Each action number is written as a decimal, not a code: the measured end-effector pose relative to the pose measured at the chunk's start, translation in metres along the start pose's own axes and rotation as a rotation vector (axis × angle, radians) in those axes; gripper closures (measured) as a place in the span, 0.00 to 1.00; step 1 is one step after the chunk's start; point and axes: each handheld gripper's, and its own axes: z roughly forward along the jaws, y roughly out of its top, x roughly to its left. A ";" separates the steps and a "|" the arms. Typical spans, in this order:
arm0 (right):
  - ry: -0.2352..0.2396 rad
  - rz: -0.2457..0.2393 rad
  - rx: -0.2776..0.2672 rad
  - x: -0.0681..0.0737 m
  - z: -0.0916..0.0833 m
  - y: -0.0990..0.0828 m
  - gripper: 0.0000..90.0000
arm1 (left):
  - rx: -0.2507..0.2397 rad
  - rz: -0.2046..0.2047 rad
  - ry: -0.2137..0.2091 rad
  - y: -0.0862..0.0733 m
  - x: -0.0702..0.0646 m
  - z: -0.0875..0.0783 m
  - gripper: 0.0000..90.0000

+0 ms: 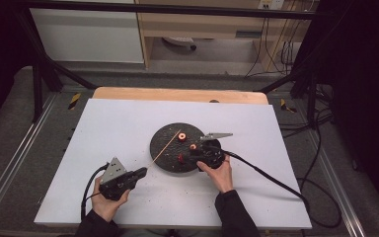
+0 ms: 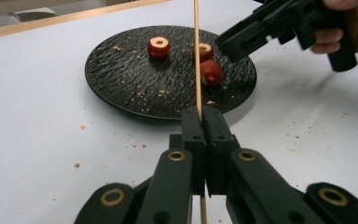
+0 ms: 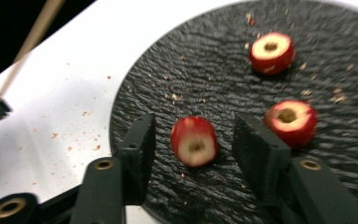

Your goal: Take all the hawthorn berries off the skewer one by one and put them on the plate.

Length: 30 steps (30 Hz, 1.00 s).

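1. White table [image 1: 128, 123] carries a black plate [image 1: 165, 148].
2. Left gripper [image 2: 201, 114] rests low, its jaws pinching a skewer [image 2: 196, 51].
3. Right gripper [image 3: 193, 135] angles down over the plate, jaws spread around a fruit piece [image 3: 194, 141], not touching.

High view looks down over the table [image 1: 128, 123]; both gripper views sit low and close, sharing the plate [image 2: 121, 79] from opposite sides.
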 end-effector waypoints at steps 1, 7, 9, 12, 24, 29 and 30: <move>-0.008 -0.012 -0.003 0.001 -0.004 0.001 0.52 | 0.000 0.000 0.000 0.000 0.000 0.000 0.98; -0.048 -0.066 -0.021 0.003 -0.028 0.002 0.33 | 0.010 -0.002 0.000 0.001 0.000 0.001 0.98; -0.064 -0.085 -0.017 0.002 -0.033 -0.003 0.27 | 0.015 -0.004 0.001 0.002 0.000 0.002 0.98; -0.086 -0.111 -0.011 -0.001 -0.041 -0.011 0.16 | 0.023 -0.003 -0.002 0.003 -0.001 0.003 0.98; -0.158 -0.152 0.013 -0.021 -0.070 -0.049 0.01 | 0.045 -0.016 -0.001 0.010 -0.001 0.007 0.98; -0.164 -0.155 0.006 -0.028 -0.082 -0.062 0.01 | 0.060 -0.022 0.002 0.013 0.002 0.009 0.98; -0.164 -0.143 0.003 -0.030 -0.085 -0.065 0.01 | 0.063 -0.024 0.006 0.014 0.003 0.010 0.98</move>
